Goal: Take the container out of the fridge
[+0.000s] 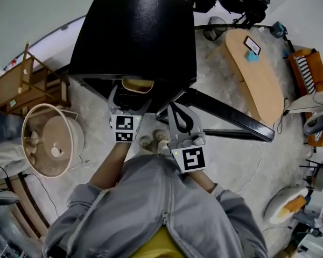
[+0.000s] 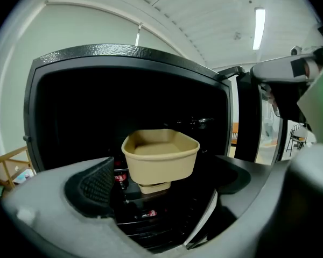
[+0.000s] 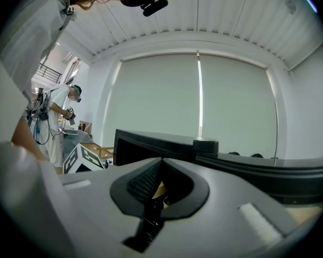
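The container [image 2: 160, 153] sits inside the fridge [image 1: 134, 36] above the bottles [image 2: 120, 179], the left tool [image 1: 130, 100] just before it, the right tool [image 1: 177, 112] further right, near the door [image 1: 226, 117].

The room is evenly bright. A long ceiling lamp [image 2: 259, 28] shines high above the jaws of the left gripper [image 2: 162, 181]. Straight ahead of them the inside of the fridge [image 2: 81, 117] is almost black, and only the beige container [image 2: 160, 155] catches light. Beyond the jaws of the right gripper [image 3: 153, 190] a bright strip [image 3: 199, 90] glares. All views bend strongly at the edges, and the near jaws look soft.
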Demonstrator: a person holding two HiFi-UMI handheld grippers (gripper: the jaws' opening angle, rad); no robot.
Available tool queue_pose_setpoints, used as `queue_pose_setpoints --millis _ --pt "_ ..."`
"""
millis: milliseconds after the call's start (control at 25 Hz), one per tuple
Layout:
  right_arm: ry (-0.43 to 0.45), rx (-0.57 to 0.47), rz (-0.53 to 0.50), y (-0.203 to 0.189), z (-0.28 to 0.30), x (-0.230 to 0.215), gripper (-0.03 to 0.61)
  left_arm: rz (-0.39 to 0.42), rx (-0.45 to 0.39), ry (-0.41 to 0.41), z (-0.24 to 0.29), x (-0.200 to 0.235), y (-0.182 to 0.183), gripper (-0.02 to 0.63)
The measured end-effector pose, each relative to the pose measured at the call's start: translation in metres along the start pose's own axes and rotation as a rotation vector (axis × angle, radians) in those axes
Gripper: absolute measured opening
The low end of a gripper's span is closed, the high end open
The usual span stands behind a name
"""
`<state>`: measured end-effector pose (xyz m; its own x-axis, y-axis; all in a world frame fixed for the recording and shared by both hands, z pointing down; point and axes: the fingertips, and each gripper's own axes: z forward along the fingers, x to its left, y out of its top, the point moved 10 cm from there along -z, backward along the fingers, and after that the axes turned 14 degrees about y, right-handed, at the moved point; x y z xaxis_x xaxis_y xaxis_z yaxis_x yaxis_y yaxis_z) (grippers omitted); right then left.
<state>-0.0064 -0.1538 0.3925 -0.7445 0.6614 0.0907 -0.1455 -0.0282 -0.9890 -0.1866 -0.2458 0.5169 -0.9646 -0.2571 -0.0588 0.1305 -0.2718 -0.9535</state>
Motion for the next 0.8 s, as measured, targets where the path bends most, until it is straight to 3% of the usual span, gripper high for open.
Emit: queue_pose_setpoints --millis 160,560,800 --pt "-0.013 0.003 -0.004 0.0 -0.003 -0.004 0.002 0.029 0.004 0.004 0.012 -0.004 0.0 0.567" --pt "-0.01 0.014 -0.004 -0.001 -0.003 -0.009 0.002 -0.012 -0.005 0.031 0.031 -0.007 0.008 0.572" --pt "0.009 0.014 -0.01 -0.002 -0.001 -0.008 0.001 0.008 0.002 0.053 0.034 -0.009 0.006 0.565"
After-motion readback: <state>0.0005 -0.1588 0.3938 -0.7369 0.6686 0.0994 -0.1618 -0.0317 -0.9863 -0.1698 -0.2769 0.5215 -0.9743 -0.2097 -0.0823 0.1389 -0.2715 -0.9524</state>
